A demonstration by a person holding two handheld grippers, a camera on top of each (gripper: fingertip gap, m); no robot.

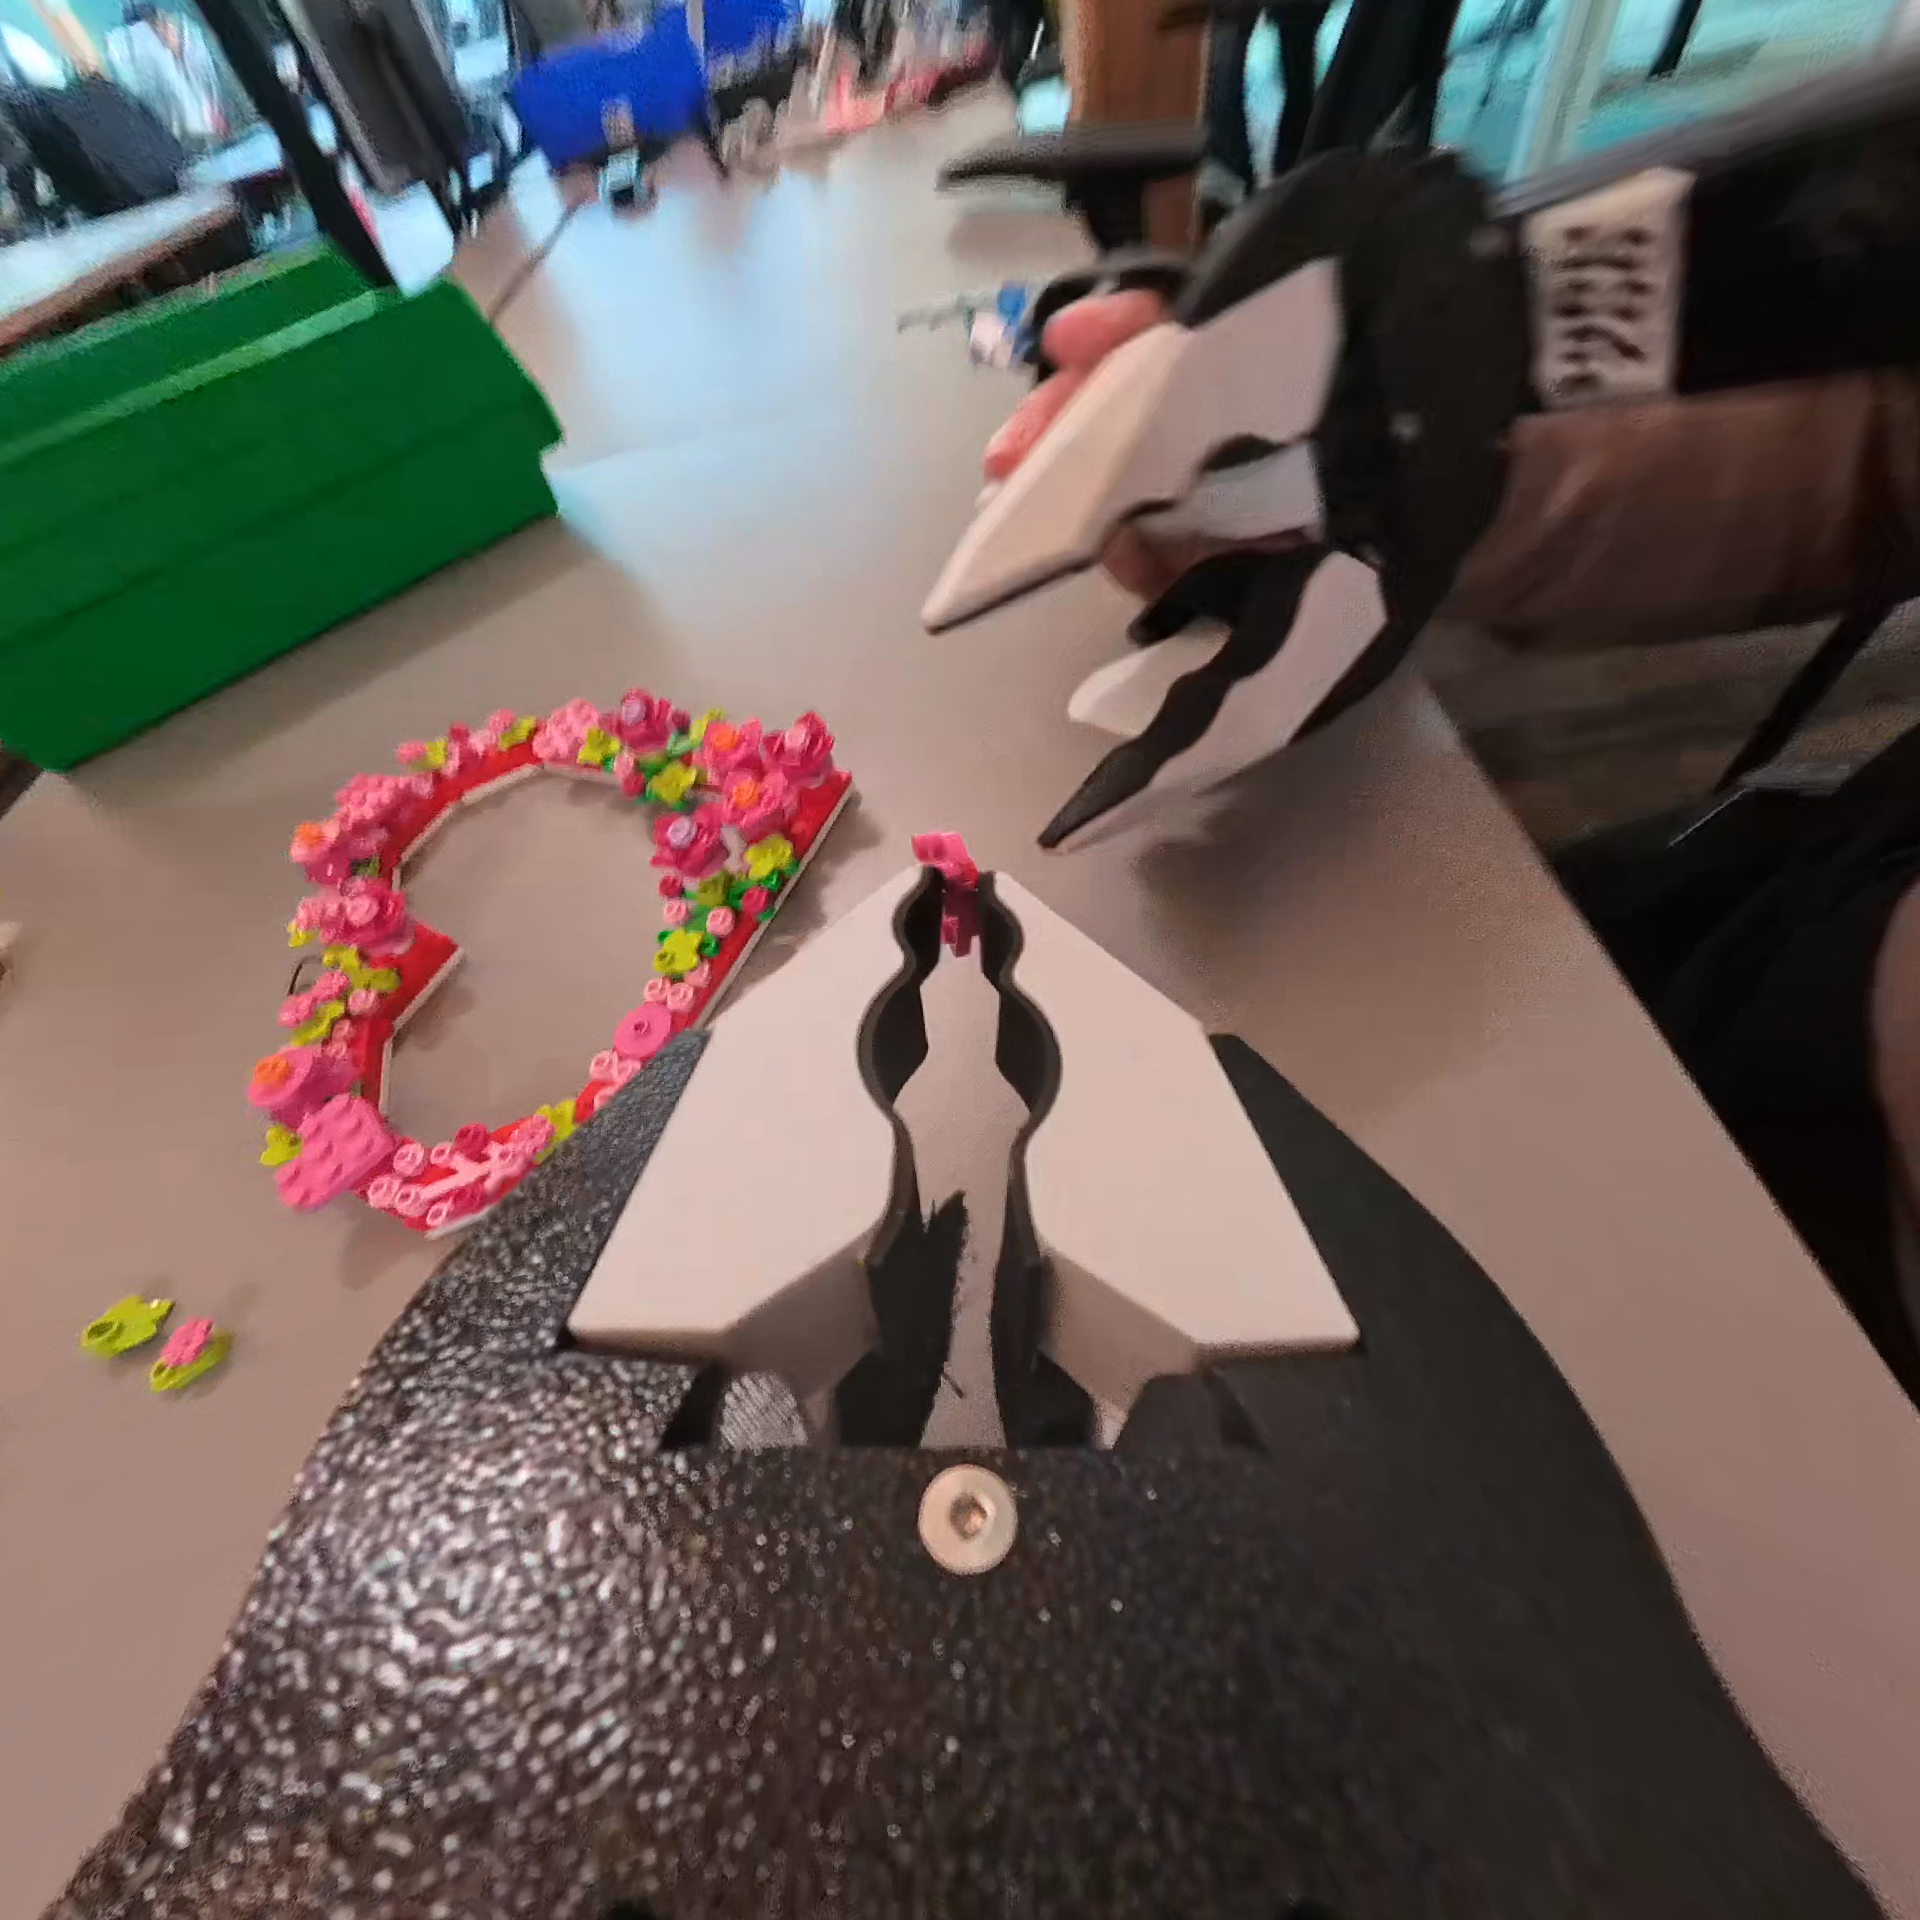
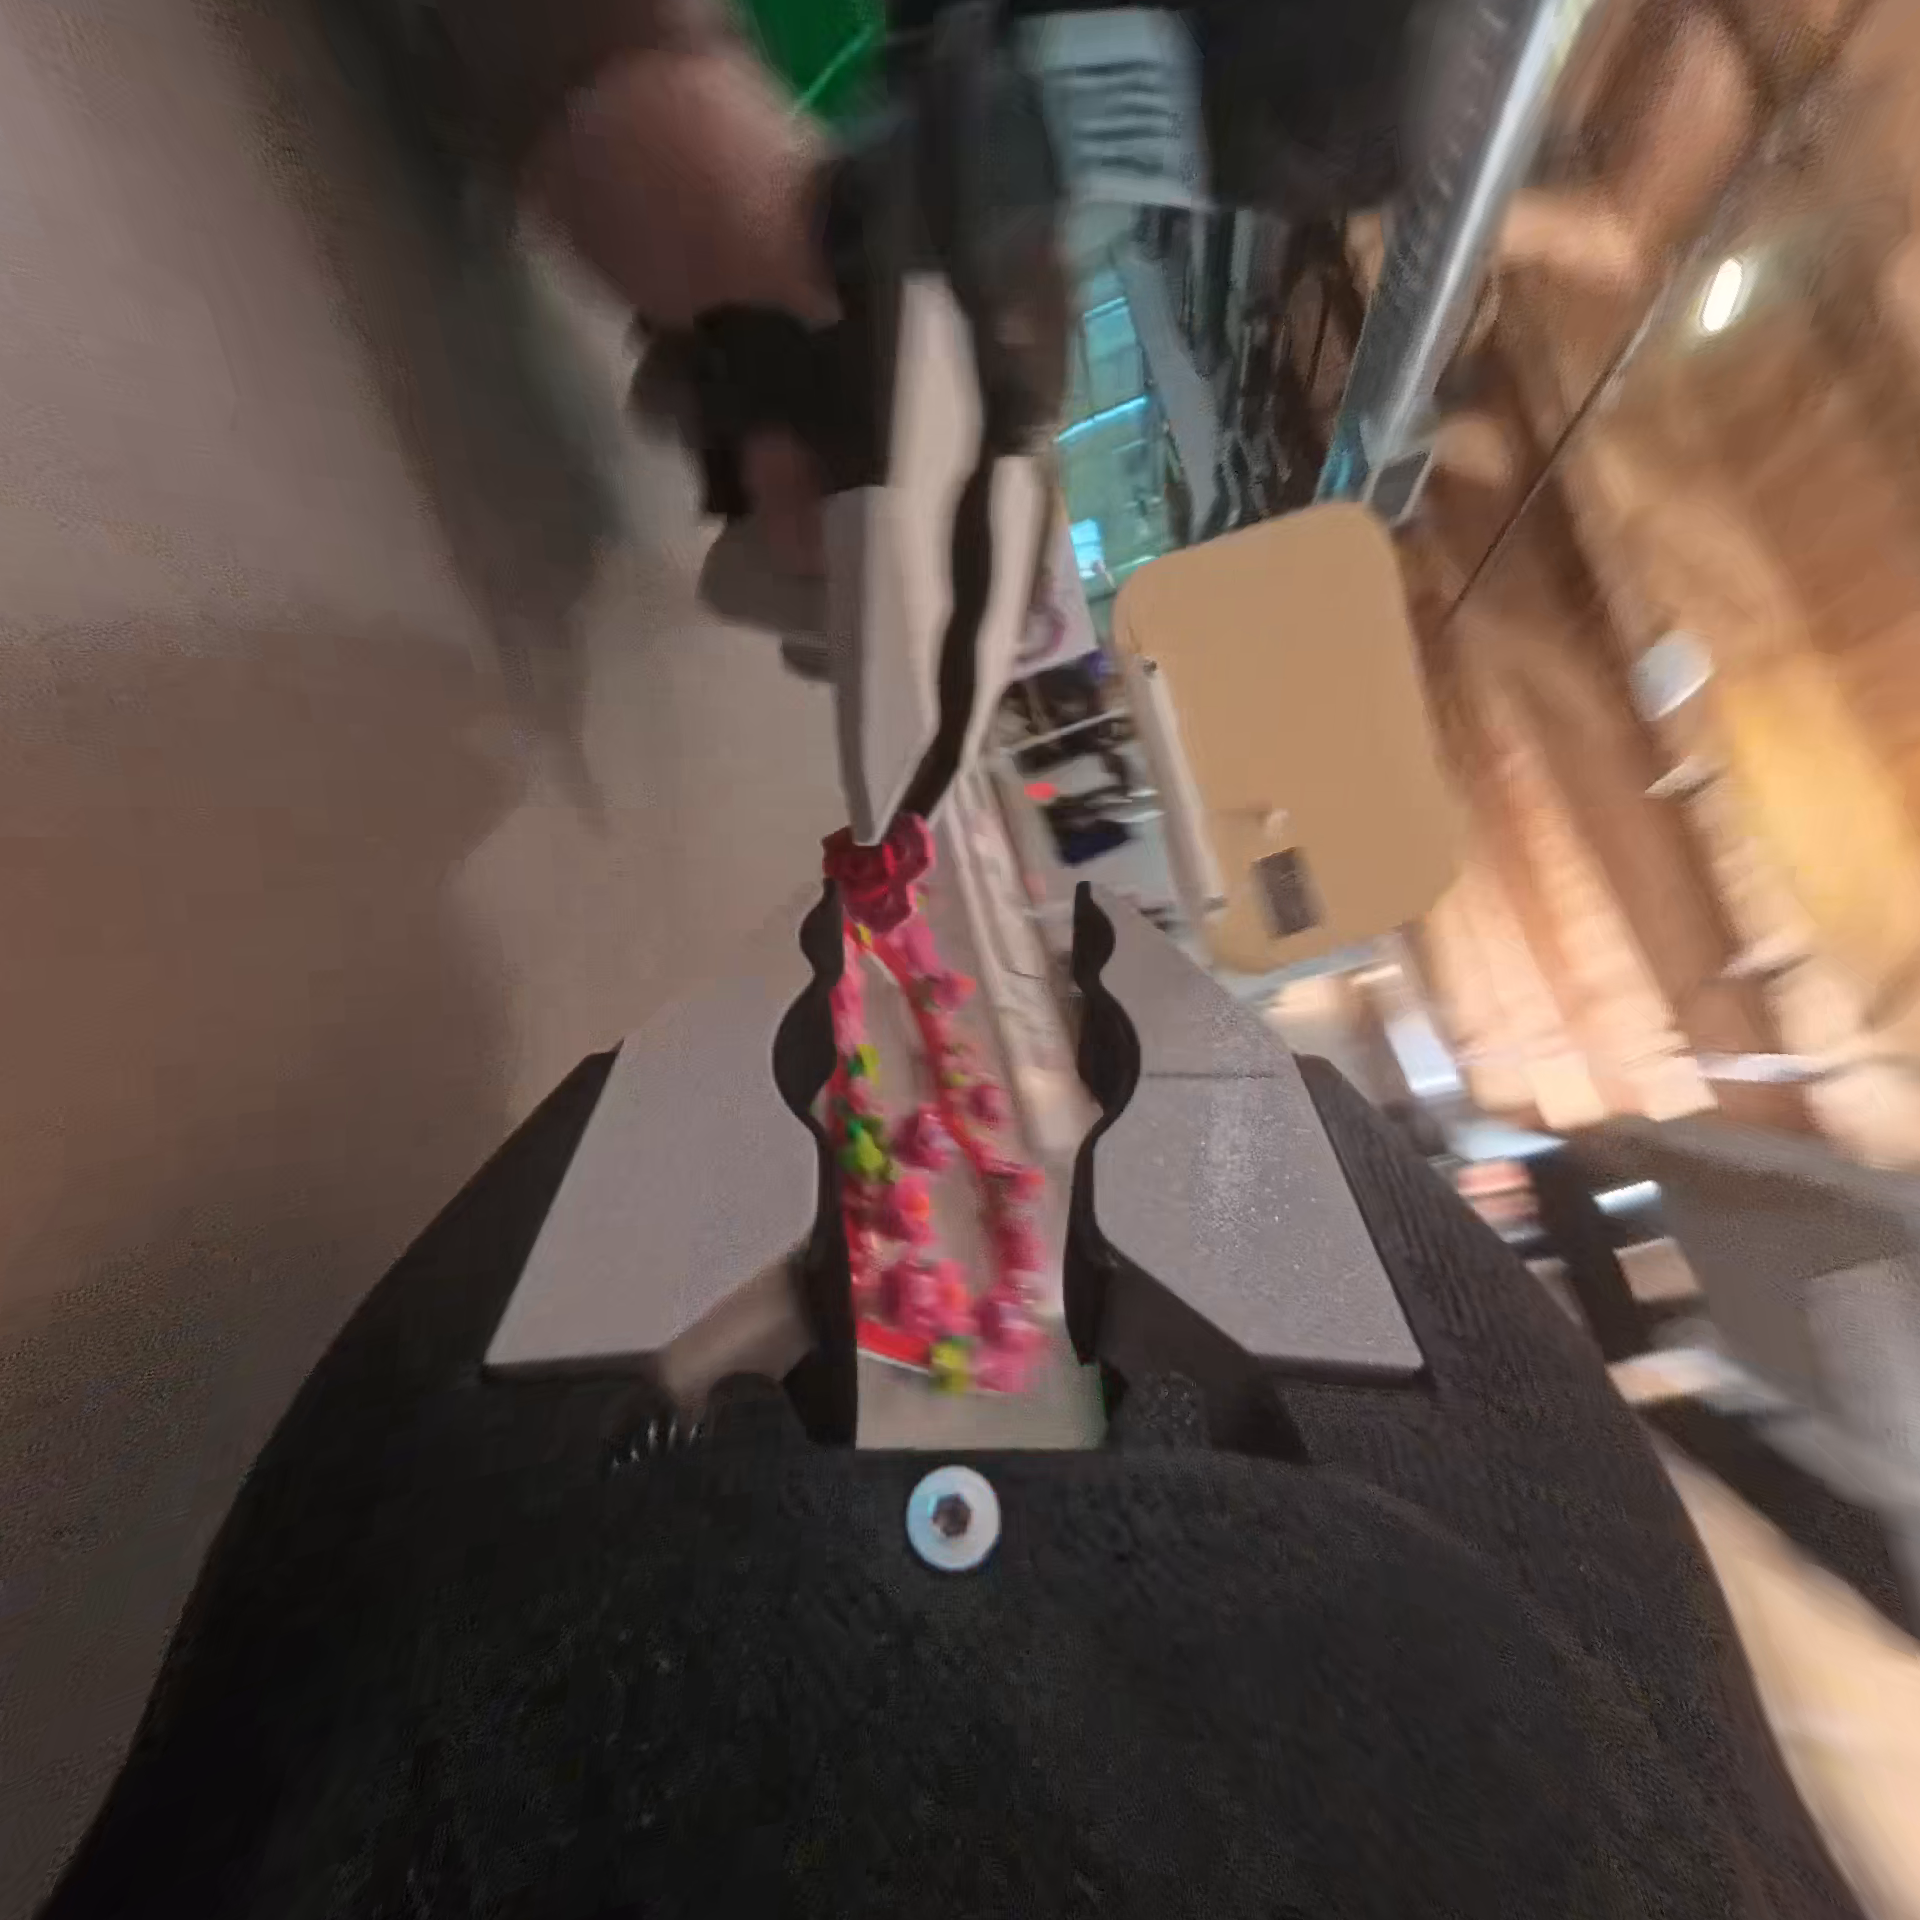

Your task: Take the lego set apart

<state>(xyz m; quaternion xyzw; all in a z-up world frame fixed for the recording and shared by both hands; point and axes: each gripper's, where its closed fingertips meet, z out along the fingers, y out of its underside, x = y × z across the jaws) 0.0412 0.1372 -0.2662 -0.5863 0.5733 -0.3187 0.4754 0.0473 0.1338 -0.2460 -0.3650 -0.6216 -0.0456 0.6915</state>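
The left gripper pinches a pink flower piece clear of the flower-covered heart frame, which lies flat on the grey table. The right gripper hovers alongside with jaws parted and empty, apparently freed for the next pull.

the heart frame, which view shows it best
The left wrist view: the heart frame lies flat on the table, sharp and almost whole, only its lower corner hidden by the left gripper. The right wrist view gives just a blurred strip of it between the right gripper's fingers.
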